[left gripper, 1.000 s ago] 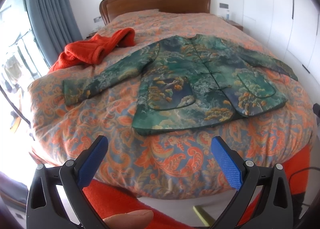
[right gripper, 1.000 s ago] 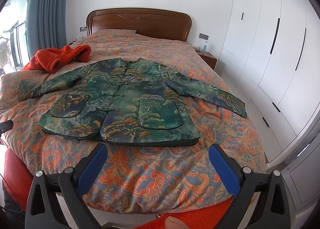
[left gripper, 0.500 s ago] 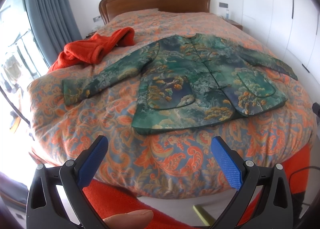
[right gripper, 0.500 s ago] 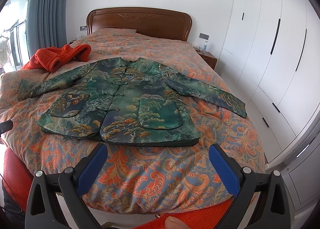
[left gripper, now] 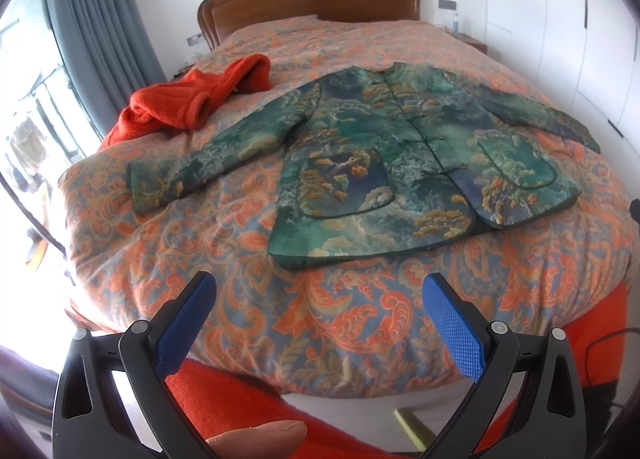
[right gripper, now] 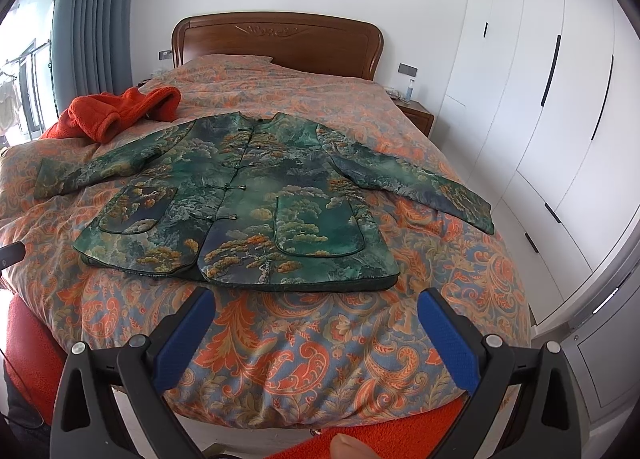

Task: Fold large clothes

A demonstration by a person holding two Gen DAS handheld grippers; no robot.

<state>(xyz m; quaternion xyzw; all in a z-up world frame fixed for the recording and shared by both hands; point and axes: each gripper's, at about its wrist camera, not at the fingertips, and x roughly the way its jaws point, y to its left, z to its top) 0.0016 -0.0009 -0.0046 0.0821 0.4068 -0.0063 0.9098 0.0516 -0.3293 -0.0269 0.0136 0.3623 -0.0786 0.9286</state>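
Green brocade jacket (right gripper: 236, 215) lies flat, front up, sleeves spread, on the patterned bed (right gripper: 320, 355). Left gripper (left gripper: 318, 299) and right gripper (right gripper: 316, 311) hover short of its hem, jaws wide and empty — unchanged over the last second; folding not begun.

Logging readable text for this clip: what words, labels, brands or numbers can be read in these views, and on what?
None can be read.
Bottle on the nightstand: any label is too small to read.
Headboard: carved ornament only, no letters.
Green jacket: printed trees and clouds, no text.
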